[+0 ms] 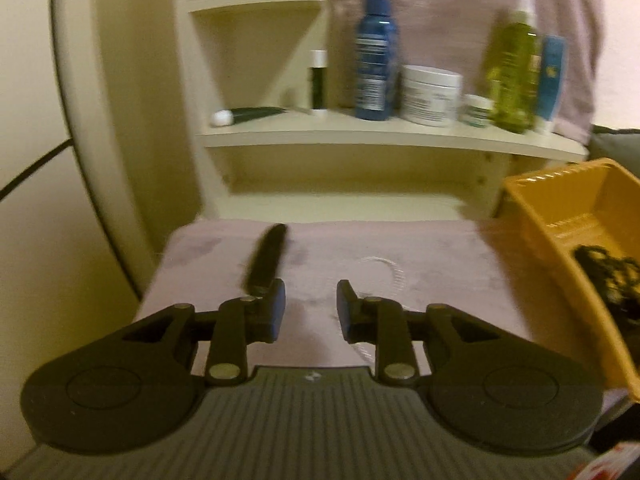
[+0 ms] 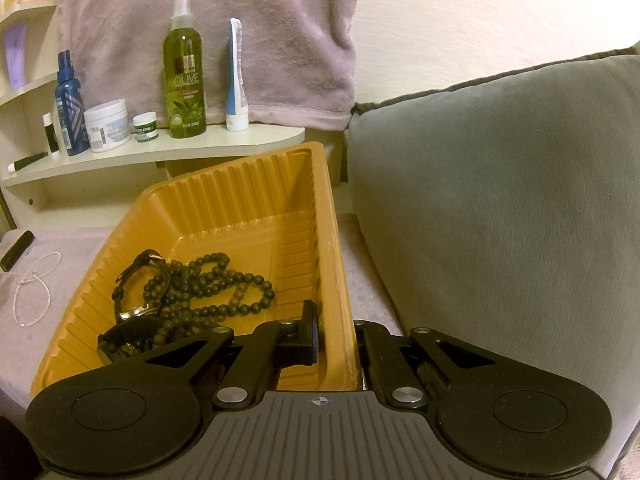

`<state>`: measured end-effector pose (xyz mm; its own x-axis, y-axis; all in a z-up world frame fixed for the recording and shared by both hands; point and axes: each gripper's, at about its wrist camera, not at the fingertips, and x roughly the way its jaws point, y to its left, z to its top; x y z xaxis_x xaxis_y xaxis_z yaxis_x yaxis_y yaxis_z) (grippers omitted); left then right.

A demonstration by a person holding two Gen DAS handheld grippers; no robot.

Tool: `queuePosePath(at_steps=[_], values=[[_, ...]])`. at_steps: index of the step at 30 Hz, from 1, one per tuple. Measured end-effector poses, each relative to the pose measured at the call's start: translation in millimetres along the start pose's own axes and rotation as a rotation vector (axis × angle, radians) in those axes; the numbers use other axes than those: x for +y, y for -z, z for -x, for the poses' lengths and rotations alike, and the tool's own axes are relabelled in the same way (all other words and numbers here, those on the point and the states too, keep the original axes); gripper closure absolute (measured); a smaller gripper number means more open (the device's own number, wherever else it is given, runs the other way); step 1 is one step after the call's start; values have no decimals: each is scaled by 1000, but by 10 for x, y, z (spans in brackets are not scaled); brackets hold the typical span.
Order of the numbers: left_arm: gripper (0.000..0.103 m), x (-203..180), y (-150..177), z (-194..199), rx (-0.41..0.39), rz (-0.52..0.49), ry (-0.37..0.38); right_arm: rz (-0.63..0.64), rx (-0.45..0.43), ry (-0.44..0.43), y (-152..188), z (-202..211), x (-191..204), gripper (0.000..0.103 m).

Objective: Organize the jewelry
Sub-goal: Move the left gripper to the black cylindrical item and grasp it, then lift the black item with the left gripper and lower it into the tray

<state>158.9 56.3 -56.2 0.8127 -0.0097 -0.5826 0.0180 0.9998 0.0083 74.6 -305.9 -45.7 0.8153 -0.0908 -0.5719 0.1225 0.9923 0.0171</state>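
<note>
An orange ribbed tray [image 2: 240, 184] sits tilted on a pink cloth. It holds a dark bead necklace [image 2: 224, 288] and a black-strapped watch [image 2: 132, 312]. My right gripper [image 2: 336, 332] is shut on the tray's right wall, one finger inside and one outside. A white pearl necklace [image 2: 34, 288] lies on the cloth left of the tray. In the left wrist view my left gripper [image 1: 311, 304] hovers open over the cloth. The pearl necklace [image 1: 384, 272] lies just beyond its right finger, with nothing between the pads. A black oblong thing [image 1: 266, 258] lies past the left finger. The tray [image 1: 560, 208] shows at the right.
A cream shelf [image 2: 160, 152] behind the tray carries an olive spray bottle [image 2: 184, 76], a blue bottle [image 2: 72, 108], white jars and tubes. A grey cushion [image 2: 500, 200] rises on the right of the tray. A pink towel [image 2: 220, 20] hangs behind the shelf.
</note>
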Motion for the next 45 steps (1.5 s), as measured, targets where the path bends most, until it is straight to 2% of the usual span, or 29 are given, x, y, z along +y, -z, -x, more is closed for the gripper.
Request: queuePosePath(at_steps=[7, 23, 26, 28, 35, 45], values=[[72, 135, -37, -283, 12, -50, -64, -2, 2, -1, 6, -4, -2, 99], [73, 185, -55, -767, 68, -55, -49, 7, 6, 4, -2, -22, -10, 99], [74, 168, -70, -778, 69, -68, -52, 6, 5, 4, -2, -21, -9, 99], [82, 166, -80, -776, 76, -67, -40, 6, 5, 4, -2, -21, -11, 99], [83, 169, -41, -631, 83, -57, -31, 5, 4, 2, -3, -20, -11, 99], [83, 51, -62, -273, 60, -7, 26, 3, 1, 1, 2, -15, -11, 99]])
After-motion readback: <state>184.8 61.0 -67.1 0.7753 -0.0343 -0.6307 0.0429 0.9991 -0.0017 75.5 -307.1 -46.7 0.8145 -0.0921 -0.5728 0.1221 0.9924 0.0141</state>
